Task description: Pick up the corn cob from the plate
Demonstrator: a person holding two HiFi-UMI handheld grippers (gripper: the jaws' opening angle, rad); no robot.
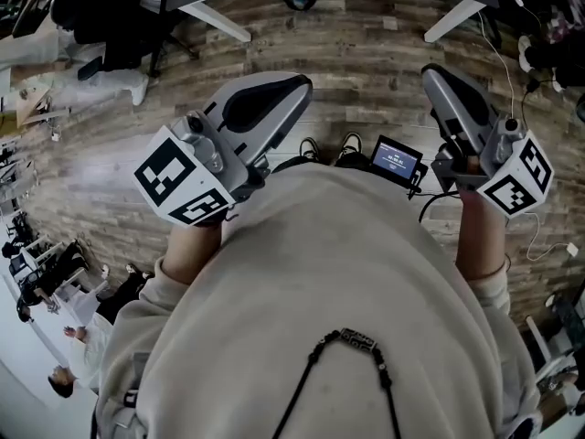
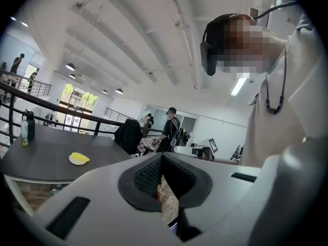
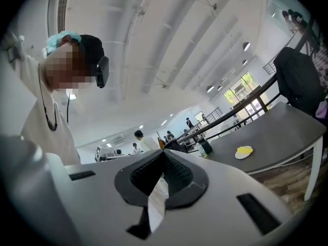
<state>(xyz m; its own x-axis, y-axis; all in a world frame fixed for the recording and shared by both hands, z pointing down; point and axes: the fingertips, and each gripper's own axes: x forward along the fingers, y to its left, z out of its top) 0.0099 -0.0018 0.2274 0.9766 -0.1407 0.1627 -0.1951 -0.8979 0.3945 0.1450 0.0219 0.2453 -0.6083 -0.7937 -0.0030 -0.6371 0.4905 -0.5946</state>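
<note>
The yellow corn cob lies on a small white plate on a dark grey table, far off to the left in the left gripper view. In the right gripper view the corn cob and its plate sit on the table, far off to the right. My left gripper and right gripper are held close to the person's chest, well short of the table. Both are shut and empty, their pads meeting at the tips.
A bottle stands at the table's far left. A dark jacket hangs over a chair beyond the table. White table legs stand on the wooden floor. A small screen device with cables lies by the person's feet. People stand in the background.
</note>
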